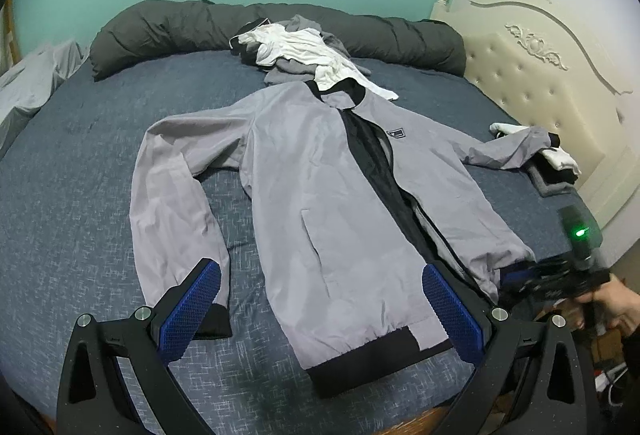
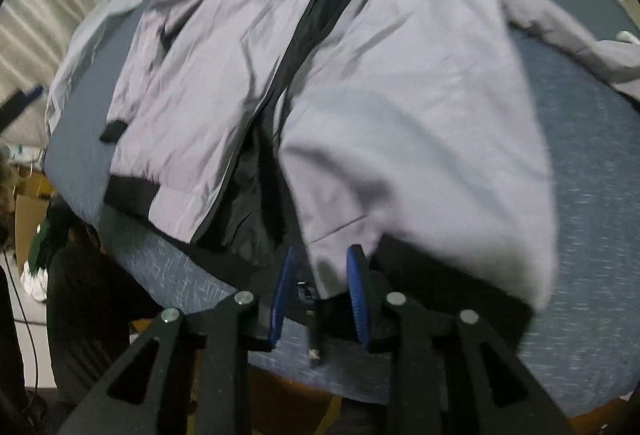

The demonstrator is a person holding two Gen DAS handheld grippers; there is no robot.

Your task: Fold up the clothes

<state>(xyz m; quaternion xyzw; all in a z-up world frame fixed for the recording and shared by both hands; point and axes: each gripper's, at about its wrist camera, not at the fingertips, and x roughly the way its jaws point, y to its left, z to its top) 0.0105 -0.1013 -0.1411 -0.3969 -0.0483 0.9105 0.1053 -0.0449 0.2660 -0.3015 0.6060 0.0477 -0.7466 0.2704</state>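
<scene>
The grey jacket [image 1: 320, 171] lay face up in the middle of the bed [image 1: 80, 171], its zip undone so the black lining showed down the front, one sleeve bent down along its side and the other stretched out toward a small stack of folded things [image 1: 556, 167] by the headboard [image 1: 532, 75]. Its thin, slippery-looking cloth was lightly creased, with black ribbing at hem, cuffs and collar. The right gripper [image 2: 320, 287] stood at the hem beside the zip end, jaws parted with the cloth between them — the blue pads did not look pressed on it, so I judged it released. The left gripper [image 1: 320, 315] hung above the near hem, jaws spread wide and holding nothing. The risk from here: the open front panels could slide apart or bunch when a side is lifted — light fabric tends to drag its lining along — and the far sleeve could knock that stack. A heap of unfolded clothes [image 1: 296, 51] touched the collar and might get caught up in a fold.
</scene>
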